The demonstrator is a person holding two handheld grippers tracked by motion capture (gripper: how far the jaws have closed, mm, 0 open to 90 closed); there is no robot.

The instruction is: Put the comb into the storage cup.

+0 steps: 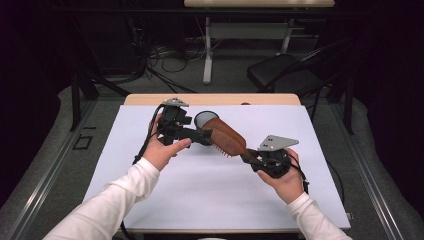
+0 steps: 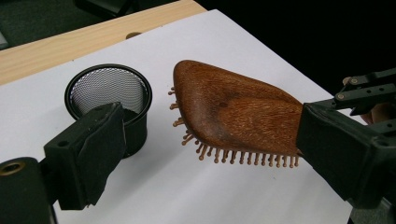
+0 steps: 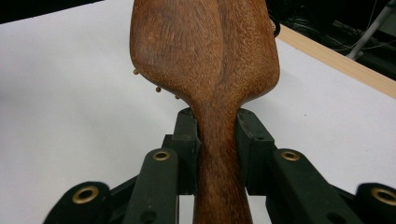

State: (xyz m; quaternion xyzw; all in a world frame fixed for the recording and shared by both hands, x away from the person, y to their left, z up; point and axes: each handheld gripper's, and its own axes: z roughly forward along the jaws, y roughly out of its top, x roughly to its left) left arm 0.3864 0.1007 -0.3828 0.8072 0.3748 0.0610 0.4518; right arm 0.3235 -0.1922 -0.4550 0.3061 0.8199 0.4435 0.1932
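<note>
A brown wooden hairbrush (image 1: pixel 226 137) with short bristles on its underside hangs tilted above the white sheet. My right gripper (image 1: pixel 250 158) is shut on its handle; in the right gripper view both pads (image 3: pixel 187 140) press the narrow neck of the hairbrush (image 3: pixel 205 51). A black mesh cup (image 1: pixel 204 119) stands upright on the sheet just behind the brush head. My left gripper (image 1: pixel 206 134) is open wide beside it. In the left gripper view one jaw stands in front of the mesh cup (image 2: pixel 108 91). The other jaw covers the handle end of the hairbrush (image 2: pixel 233 112).
The table (image 1: pixel 150 99) carries a white sheet (image 1: pixel 200 195), with a bare wooden strip along its far edge. A black chair (image 1: pixel 285 72) and a second table's legs (image 1: pixel 207 50) stand on the floor beyond. Cables trail from both grippers.
</note>
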